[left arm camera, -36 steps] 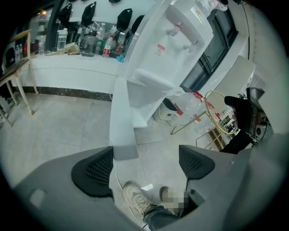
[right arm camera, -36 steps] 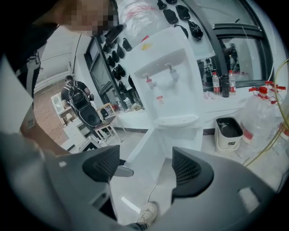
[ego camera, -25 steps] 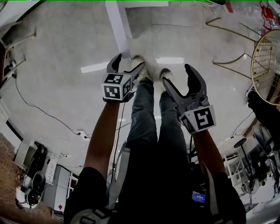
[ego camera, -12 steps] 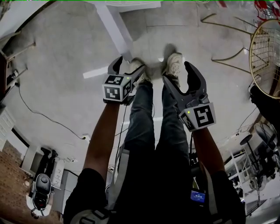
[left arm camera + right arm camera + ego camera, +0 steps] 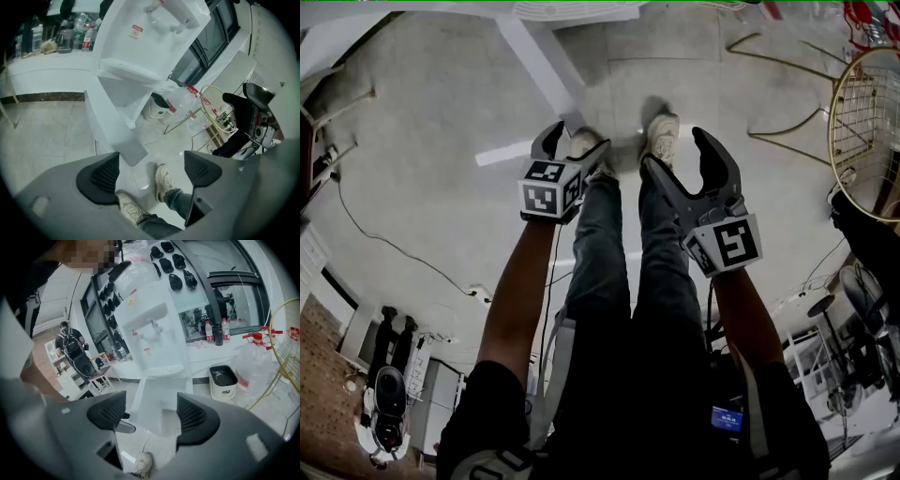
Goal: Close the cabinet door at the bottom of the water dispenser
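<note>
Pale tiled floor runs out to a long counter under dark windows. The white water dispenser [image 5: 152,329] stands ahead of me. Its bottom cabinet door [image 5: 111,125] is swung open and juts out over the floor towards my feet. Neither gripper touches it. My left gripper [image 5: 151,171] has its fingers spread, with only floor and my shoes [image 5: 661,136] showing between them. My right gripper [image 5: 151,414] is also spread wide and empty, framing the open cabinet. A white bin [image 5: 223,380] sits to the dispenser's right.
</note>
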Available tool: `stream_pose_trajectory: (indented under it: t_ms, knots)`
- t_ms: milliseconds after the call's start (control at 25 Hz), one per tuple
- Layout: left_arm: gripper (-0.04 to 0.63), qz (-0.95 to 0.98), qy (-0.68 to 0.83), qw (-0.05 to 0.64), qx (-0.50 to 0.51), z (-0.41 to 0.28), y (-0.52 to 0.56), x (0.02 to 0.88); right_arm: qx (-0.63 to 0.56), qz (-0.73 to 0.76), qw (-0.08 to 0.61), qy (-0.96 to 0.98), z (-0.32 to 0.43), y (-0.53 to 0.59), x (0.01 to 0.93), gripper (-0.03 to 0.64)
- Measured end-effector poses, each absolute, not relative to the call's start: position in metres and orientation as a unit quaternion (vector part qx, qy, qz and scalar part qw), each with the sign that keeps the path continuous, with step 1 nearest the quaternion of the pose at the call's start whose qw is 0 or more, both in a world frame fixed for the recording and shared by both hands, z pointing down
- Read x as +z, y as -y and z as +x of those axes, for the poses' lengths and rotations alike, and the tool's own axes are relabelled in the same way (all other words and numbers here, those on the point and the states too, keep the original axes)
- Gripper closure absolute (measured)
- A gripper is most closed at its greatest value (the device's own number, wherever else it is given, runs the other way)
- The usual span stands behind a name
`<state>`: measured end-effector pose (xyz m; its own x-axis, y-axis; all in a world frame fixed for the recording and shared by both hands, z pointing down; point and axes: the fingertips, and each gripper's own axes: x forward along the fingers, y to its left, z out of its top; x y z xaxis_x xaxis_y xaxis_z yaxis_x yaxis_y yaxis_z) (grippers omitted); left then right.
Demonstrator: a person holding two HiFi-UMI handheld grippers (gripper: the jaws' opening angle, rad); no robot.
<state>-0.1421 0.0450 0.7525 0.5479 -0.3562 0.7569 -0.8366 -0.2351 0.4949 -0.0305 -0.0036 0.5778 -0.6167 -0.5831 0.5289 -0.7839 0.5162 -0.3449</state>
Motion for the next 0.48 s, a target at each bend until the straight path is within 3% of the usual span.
stream_pose_trajectory:
  t_ms: [480]
  knots:
    - [0.156,0.730,0.431,0.465,0.256,-0.112,-0.027,0.756,0.285,0.371,0.190,0.863,0.009,0.022,0.592,0.287]
